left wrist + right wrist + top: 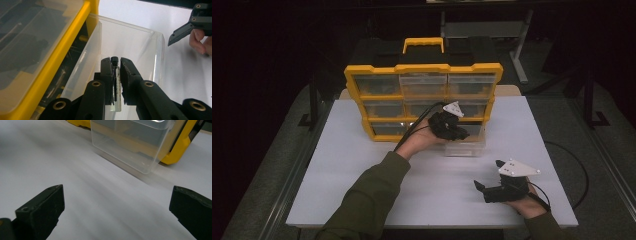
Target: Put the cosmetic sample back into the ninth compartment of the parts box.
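Gripping a small clear vial [116, 82] with a black cap, the left gripper [451, 126] hangs over the pulled-out clear drawer [130, 42] at the bottom right of the yellow organizer [377, 75], which stands along the far edge of the white table [362, 170]. The right gripper [491, 189] (jaws spread wide, nothing between them) rests near the table's front right corner.

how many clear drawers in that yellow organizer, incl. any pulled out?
9, three rows of three in the yellow-framed plastic organizer. Top row and middle row are pushed in. Bottom-right clear plastic drawer is pulled out on the table; the hand partly hides the bottom-middle one.
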The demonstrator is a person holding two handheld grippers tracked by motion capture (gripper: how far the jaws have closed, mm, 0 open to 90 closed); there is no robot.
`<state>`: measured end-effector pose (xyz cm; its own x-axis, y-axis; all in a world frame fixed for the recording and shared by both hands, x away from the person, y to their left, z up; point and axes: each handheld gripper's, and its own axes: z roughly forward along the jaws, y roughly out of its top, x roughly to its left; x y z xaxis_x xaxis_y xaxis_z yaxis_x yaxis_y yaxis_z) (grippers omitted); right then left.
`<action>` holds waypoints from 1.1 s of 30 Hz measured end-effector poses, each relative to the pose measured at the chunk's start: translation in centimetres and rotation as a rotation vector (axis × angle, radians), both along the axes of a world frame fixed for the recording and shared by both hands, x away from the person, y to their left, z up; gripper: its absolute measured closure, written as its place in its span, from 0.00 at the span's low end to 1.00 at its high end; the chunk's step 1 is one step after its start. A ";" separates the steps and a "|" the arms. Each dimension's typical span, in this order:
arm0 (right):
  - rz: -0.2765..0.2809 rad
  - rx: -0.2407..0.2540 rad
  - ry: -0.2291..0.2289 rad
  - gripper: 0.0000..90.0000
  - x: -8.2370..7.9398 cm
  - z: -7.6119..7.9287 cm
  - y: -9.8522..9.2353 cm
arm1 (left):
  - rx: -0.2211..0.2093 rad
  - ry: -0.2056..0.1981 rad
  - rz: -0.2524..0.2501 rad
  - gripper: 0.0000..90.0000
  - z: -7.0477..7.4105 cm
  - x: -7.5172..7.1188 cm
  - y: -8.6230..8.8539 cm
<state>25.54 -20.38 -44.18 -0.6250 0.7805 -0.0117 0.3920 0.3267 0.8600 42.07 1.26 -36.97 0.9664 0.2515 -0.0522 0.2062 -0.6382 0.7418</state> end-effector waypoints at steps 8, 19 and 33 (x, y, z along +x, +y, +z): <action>0.002 -0.004 -0.002 0.00 0.0 0.0 0.0 | 0.001 0.004 0.006 0.87 -0.3 0.0 -0.2; 0.001 -0.004 0.003 0.00 0.0 -0.1 0.0 | -0.020 0.014 -0.012 0.97 0.9 -0.3 0.4; -0.007 -0.008 0.007 0.00 -0.1 -0.2 -0.1 | -0.077 0.056 -0.051 1.00 2.6 -2.7 1.1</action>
<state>25.44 -20.52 -44.34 -0.6193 0.7850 -0.0136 0.4004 0.3307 0.8546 39.34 2.39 -34.33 0.9729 0.1949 -0.1241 0.2174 -0.5904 0.7773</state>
